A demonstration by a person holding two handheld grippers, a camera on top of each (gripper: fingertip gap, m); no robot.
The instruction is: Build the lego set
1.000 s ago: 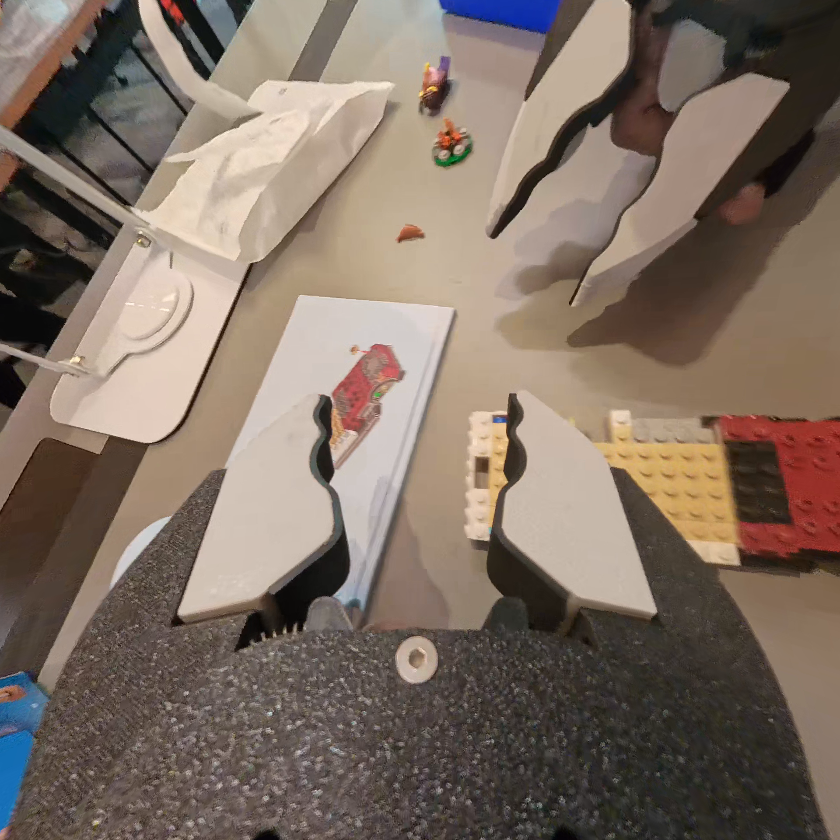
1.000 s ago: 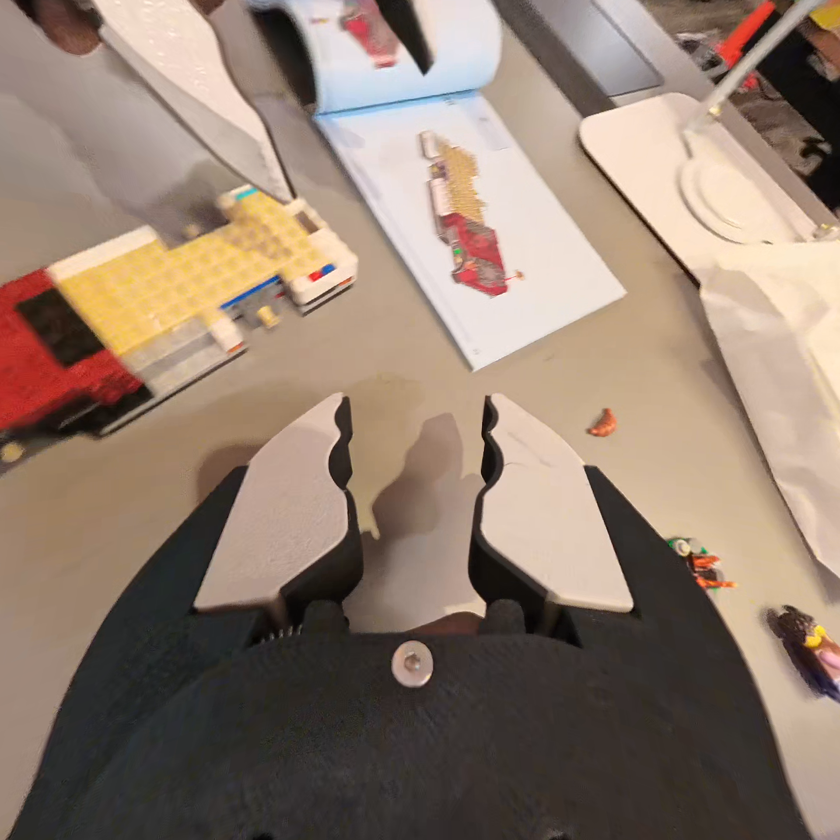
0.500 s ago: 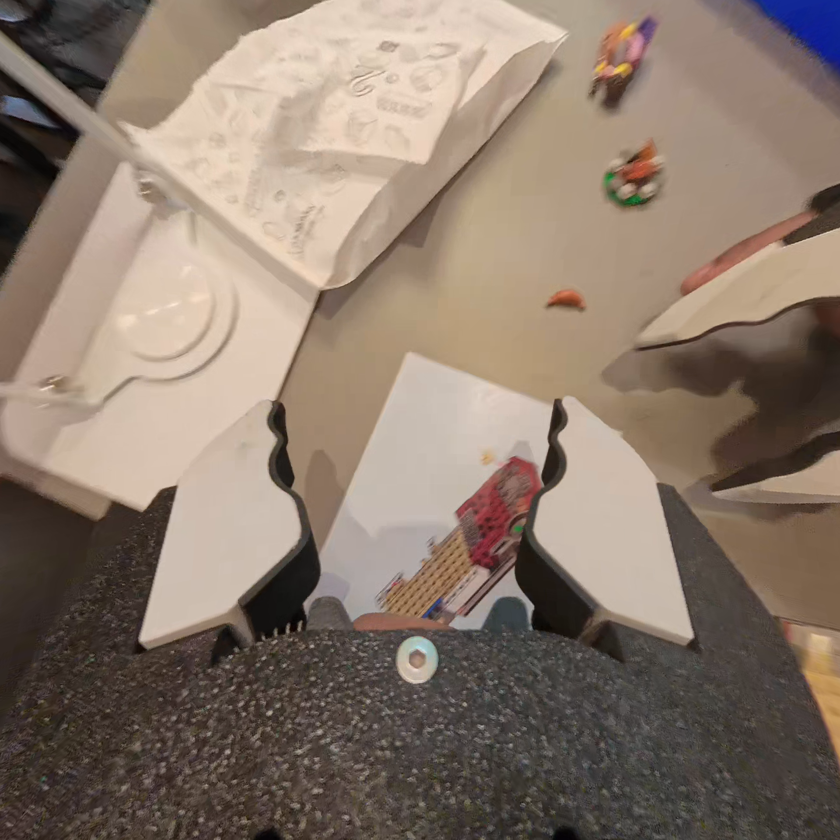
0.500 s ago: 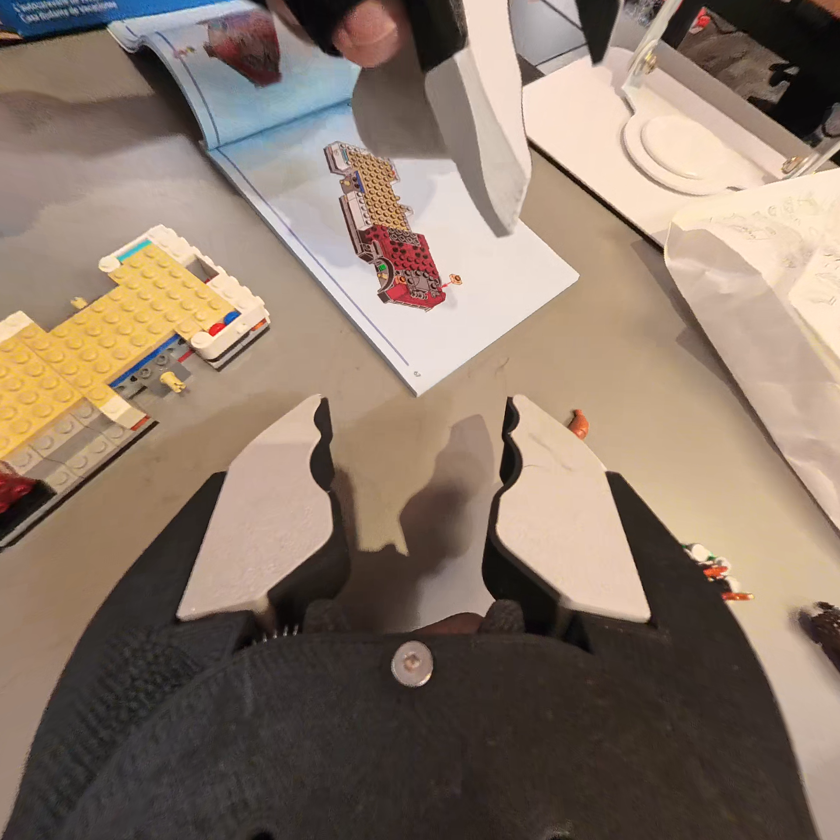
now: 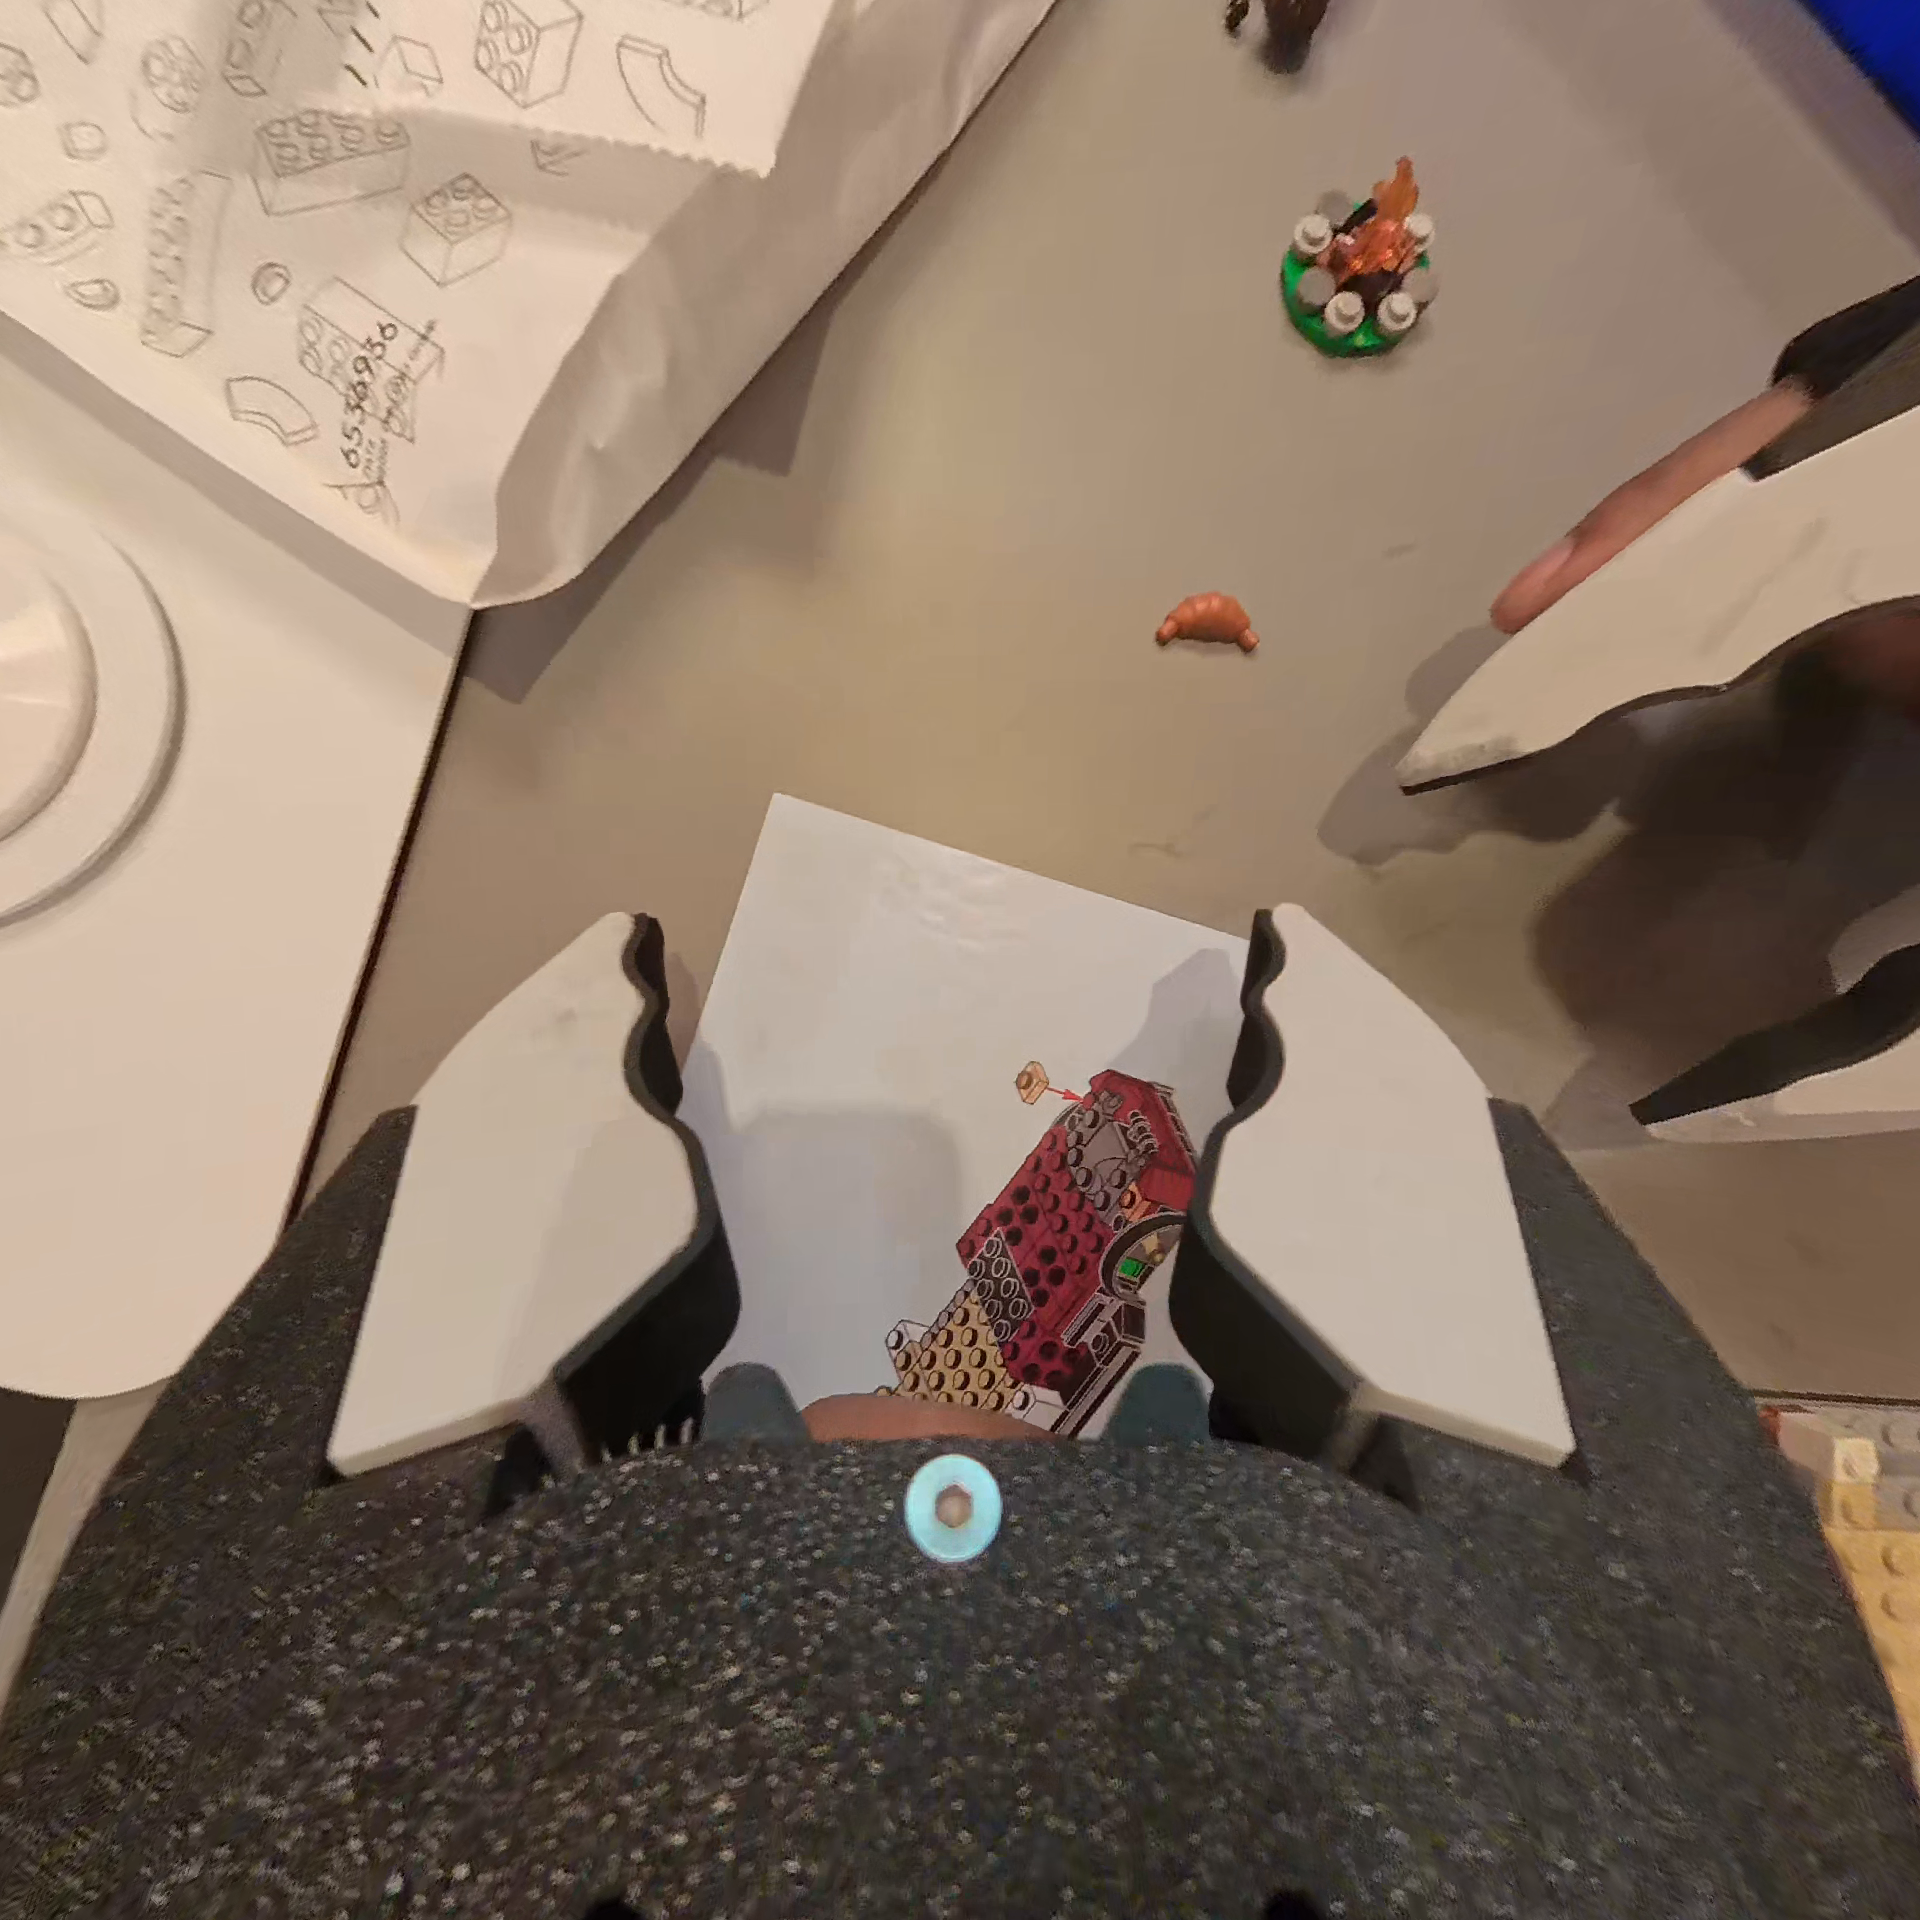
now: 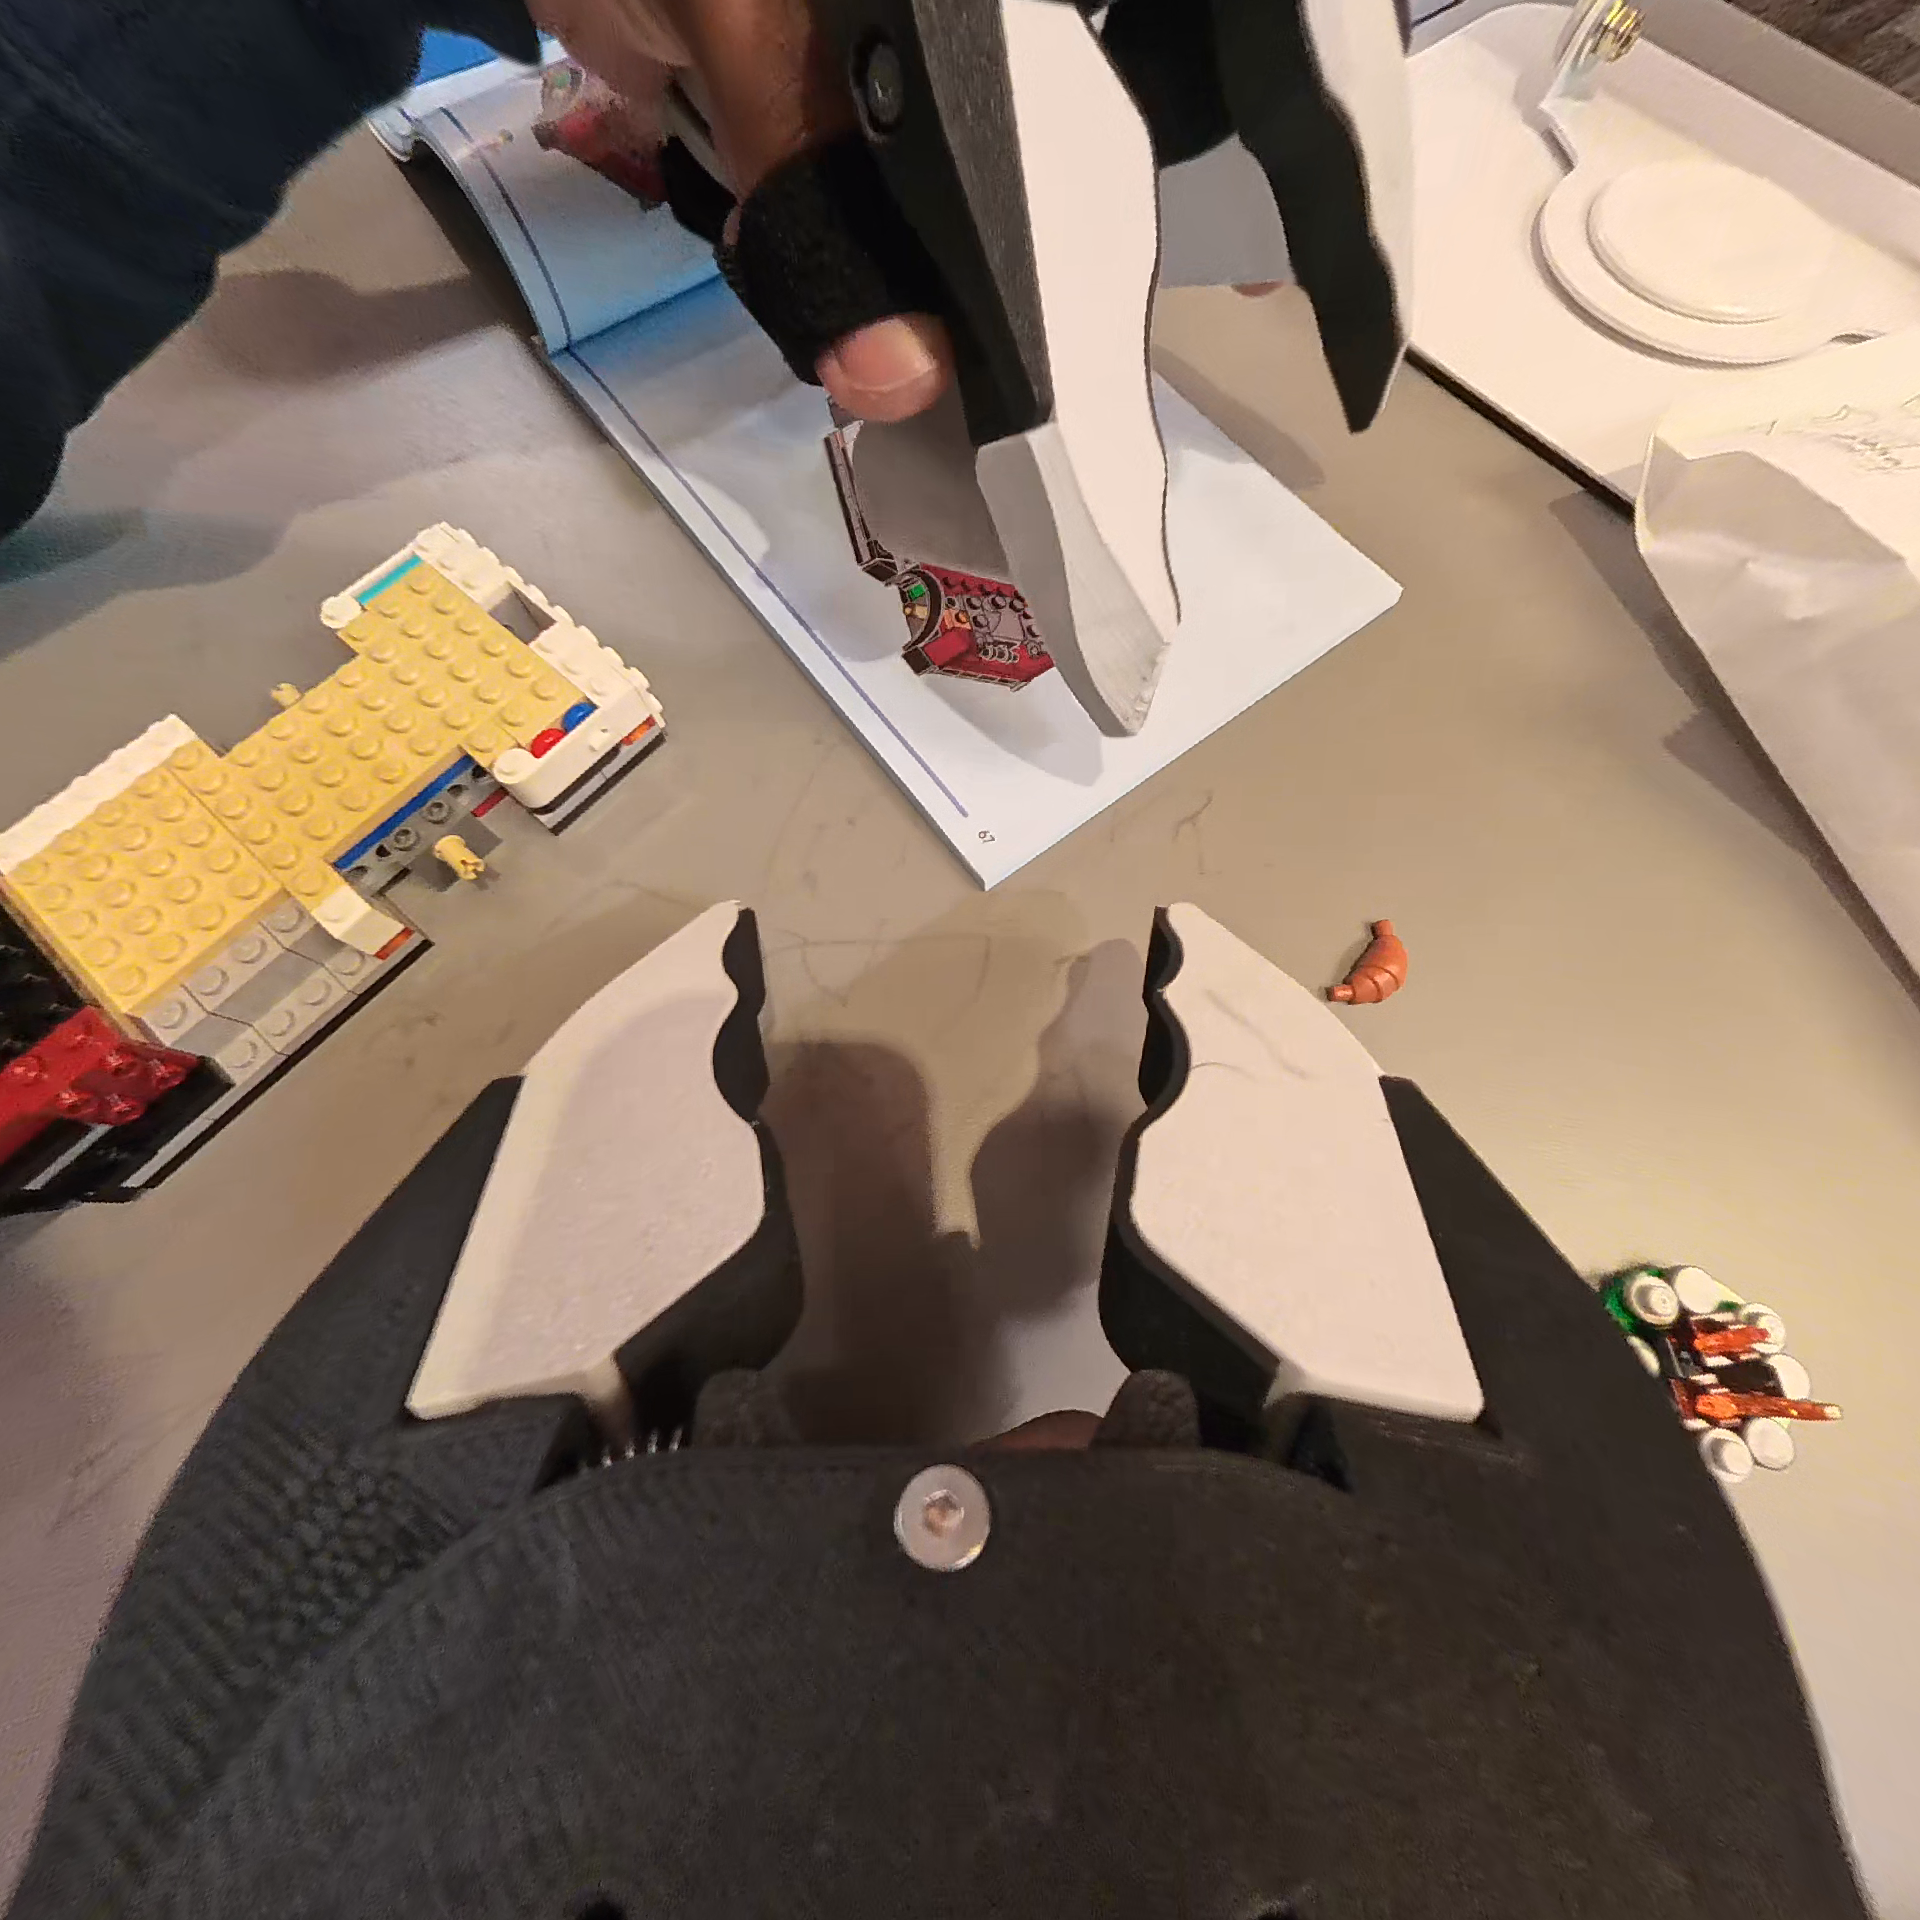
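My left gripper [image 5: 951, 925] is open and empty, hovering over an open instruction booklet [image 5: 935, 997] that shows a red and tan brick model. It also shows in the right wrist view [image 6: 1226, 499], above the booklet [image 6: 1226, 665]. My right gripper [image 6: 951, 914] is open and empty above the bare grey table, near the booklet's corner. A small orange croissant piece [image 6: 1377, 964] lies just right of its right finger; it also shows in the left wrist view [image 5: 1207, 621]. The right gripper's fingers [image 5: 1621, 665] enter the left wrist view at the right edge.
A partly built brick model with tan, white, grey and red plates [image 6: 312, 790] lies left of the right gripper. A small campfire build on a green round plate [image 5: 1356, 275] and a white paper bag [image 5: 416, 239] lie beyond. A white lamp base [image 6: 1704, 249] stands at the table's side.
My left gripper moved forward and left over the booklet, away from the brick model, and its jaws opened wider. My right gripper drew back slightly and opened a little more.
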